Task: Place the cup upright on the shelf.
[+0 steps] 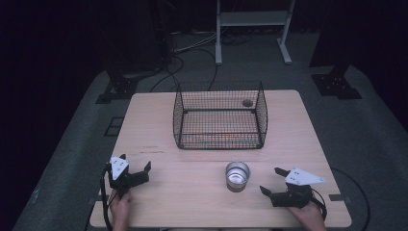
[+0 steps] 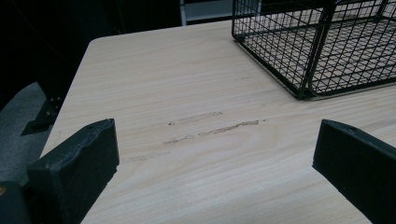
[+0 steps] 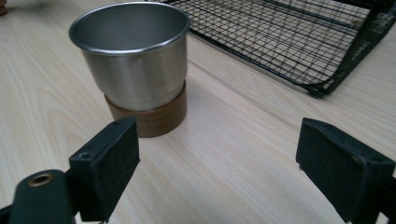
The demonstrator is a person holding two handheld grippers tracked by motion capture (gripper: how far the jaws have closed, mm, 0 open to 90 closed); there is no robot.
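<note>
1. A steel cup (image 1: 237, 175) stands upright on a brown wooden base, mouth up and long axis vertical, on the tabletop (image 1: 192, 192) just in front of the wire basket (image 1: 220, 115).
2. The right tongs (image 1: 275, 181), jaws spread wide and holding nothing, rest near the cup's right side.
3. The left tongs (image 1: 136, 162), equally wide and empty, rest well apart at the near left.

1. My left gripper (image 1: 136, 171) sits low at the near left of the table, jaws spread wide with nothing between them.
2. My left hand (image 1: 120, 204) grips it from below.
3. My right gripper (image 1: 273, 180) rests at the near right, jaws wide apart and empty.
4. My right hand (image 1: 308, 214) holds it, jaws pointing left.
</note>
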